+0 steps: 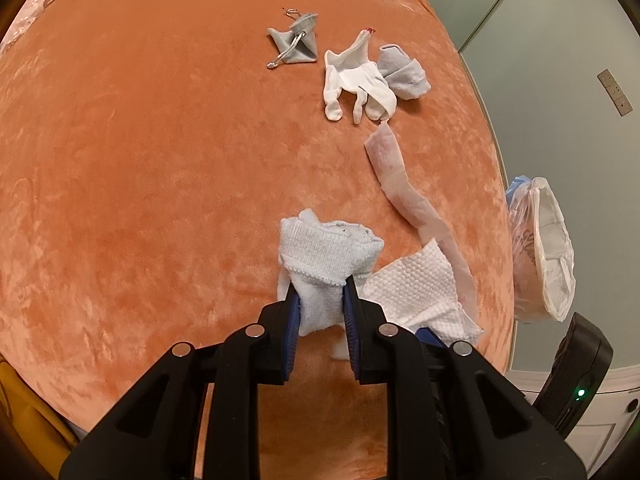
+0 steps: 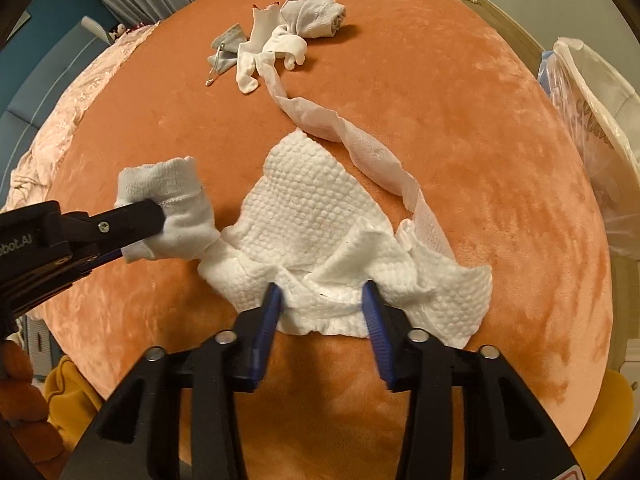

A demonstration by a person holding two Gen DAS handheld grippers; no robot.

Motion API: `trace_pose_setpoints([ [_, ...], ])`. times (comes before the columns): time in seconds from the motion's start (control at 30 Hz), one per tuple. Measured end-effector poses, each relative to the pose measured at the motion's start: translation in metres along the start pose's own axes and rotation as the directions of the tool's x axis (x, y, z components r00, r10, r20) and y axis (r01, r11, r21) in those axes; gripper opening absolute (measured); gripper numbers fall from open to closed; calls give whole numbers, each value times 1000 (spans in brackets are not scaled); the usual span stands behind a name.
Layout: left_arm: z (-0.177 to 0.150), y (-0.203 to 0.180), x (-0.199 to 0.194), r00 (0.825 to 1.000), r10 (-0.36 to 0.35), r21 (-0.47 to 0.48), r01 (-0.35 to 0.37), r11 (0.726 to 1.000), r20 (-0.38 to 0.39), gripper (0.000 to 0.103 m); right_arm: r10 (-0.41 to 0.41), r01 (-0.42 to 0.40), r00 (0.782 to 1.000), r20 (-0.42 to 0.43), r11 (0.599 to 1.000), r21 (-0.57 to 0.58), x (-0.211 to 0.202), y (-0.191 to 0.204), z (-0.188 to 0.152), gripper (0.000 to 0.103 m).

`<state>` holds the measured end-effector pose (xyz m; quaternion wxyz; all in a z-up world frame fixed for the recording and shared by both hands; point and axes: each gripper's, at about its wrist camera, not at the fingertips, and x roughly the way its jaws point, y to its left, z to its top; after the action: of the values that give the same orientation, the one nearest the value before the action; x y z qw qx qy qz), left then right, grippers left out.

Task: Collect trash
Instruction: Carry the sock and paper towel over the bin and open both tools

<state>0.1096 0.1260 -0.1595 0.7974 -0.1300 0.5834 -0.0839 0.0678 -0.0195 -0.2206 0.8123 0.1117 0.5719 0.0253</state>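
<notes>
left tool [image 1: 319,285]: we're clamped on the white sock [image 1: 328,248].
right tool [image 2: 322,294]: we straddle the paper towel [image 2: 316,216] bunched on the bed [image 2: 500,128], grip uncertain.
next: trash bag [image 2: 592,120] sits at 2 o'clock, right hand nearer.

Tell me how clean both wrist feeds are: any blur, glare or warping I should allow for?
Left wrist: sharp, warm indoor light, no glare; fisheye bulges the orange blanket and bends the wall edges, corners dark. Right wrist: equally sharp on the paper towel, soft shadow behind the far sock, the trash bag stretched at the rim.
</notes>
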Motion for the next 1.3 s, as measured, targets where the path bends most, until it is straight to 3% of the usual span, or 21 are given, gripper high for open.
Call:
trace_pose_setpoints([
  [0.07, 0, -4, -2, 1000, -4, 6, 4, 1000, 5, 20, 14, -14, 1000, 2, 1000, -11, -4, 2, 0, 13],
  [0.13, 1, -7, -6, 1000, -9, 12, 9, 1000, 14, 20, 19, -19, 1000, 9, 1000, -15, -10, 2, 2, 9],
  [0.37, 9, -25, -36, 997, -48, 35, 46, 998, 62, 20, 63, -67, 986, 155, 998, 19, -71, -11, 15, 8],
  [0.6, 19, -73, -72, 986, -105, 130, 89, 988, 128, 20, 88, -117, 938, 334, 991, 67, -147, -35, 44, 8],
  [0.77, 25, -121, -89, 975, -162, 200, 129, 971, 155, 20, 51, -99, 899, 435, 991, 87, -193, -63, 60, 8],
  [1.03, 29, -201, -91, 961, -239, 307, 188, 933, 137, 20, -43, -51, 855, 517, 985, 166, -242, -127, 68, 8],
  [1.3, 28, -282, -69, 952, -297, 399, 245, 884, 73, 20, -143, -4, 832, 536, 964, 264, -265, -198, 70, 8],
])
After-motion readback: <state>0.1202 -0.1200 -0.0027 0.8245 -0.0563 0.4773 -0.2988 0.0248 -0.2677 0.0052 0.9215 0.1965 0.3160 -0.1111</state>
